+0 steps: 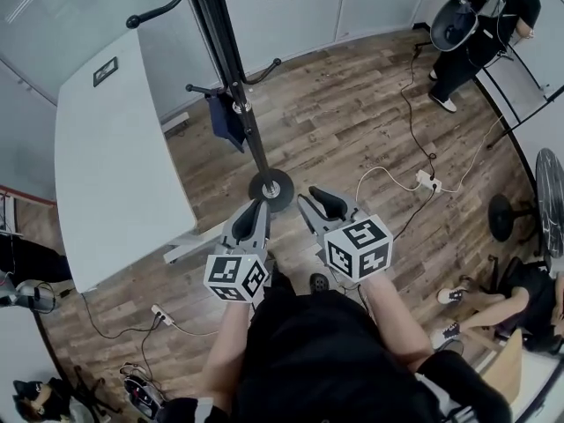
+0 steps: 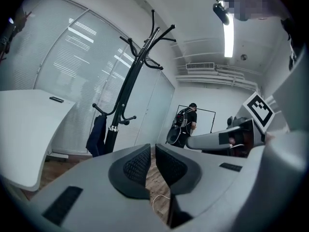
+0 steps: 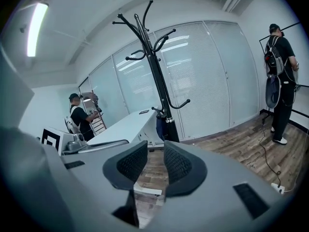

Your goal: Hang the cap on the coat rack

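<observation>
A black coat rack [image 1: 238, 95] rises from a round base [image 1: 270, 186] on the wood floor straight ahead. A dark blue cap [image 1: 227, 117] hangs from one of its low hooks. The cap also shows in the left gripper view [image 2: 96, 134] and, partly hidden behind the pole, in the right gripper view [image 3: 161, 127]. Both grippers are held side by side near the base, well below the cap. My left gripper [image 1: 256, 208] [image 2: 153, 150] is shut with nothing in it. My right gripper [image 1: 315, 199] [image 3: 155, 148] has its jaws a little apart and holds nothing.
A white table [image 1: 115, 166] stands to the left of the rack. A power strip [image 1: 427, 181] and cables lie on the floor to the right. One person [image 1: 485, 25] stands at the far right, another [image 1: 520, 298] sits low at the right, near a fan [image 1: 551, 201].
</observation>
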`<state>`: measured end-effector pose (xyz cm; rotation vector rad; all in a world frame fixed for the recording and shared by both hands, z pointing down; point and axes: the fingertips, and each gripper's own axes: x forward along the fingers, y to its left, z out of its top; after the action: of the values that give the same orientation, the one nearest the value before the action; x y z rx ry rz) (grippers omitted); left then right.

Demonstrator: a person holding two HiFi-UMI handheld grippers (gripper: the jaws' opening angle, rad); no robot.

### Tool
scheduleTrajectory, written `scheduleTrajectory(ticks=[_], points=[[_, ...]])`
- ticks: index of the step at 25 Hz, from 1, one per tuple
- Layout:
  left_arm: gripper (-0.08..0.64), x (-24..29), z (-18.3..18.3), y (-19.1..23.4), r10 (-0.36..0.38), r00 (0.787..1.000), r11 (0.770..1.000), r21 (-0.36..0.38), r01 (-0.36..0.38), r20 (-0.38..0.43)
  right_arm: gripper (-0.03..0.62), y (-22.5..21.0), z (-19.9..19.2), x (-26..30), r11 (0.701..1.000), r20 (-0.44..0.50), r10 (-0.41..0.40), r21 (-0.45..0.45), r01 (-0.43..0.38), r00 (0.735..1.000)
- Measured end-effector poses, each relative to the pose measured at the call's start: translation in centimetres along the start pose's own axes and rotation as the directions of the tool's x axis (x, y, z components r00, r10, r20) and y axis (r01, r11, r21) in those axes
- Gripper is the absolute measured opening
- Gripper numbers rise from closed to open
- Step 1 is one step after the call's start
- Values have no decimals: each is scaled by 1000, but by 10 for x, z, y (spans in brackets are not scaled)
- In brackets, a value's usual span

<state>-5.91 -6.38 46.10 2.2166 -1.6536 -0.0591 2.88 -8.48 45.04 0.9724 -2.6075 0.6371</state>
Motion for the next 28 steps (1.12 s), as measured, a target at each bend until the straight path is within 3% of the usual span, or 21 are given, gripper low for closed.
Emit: scheduleTrajectory(ticks=[6, 15, 28], points=[[43, -13, -3, -43, 17, 1000, 1000, 15, -18, 26, 91, -6, -11, -35, 998, 2, 37, -44, -37, 999], [43, -36, 4, -92, 58, 998, 997, 56, -60, 40, 40, 0, -4, -71, 988, 97, 132, -95, -123, 986], [43, -44, 42, -107, 55, 993, 993, 101, -65, 102, 31, 16, 29, -78, 970, 167, 171, -199, -137, 971]])
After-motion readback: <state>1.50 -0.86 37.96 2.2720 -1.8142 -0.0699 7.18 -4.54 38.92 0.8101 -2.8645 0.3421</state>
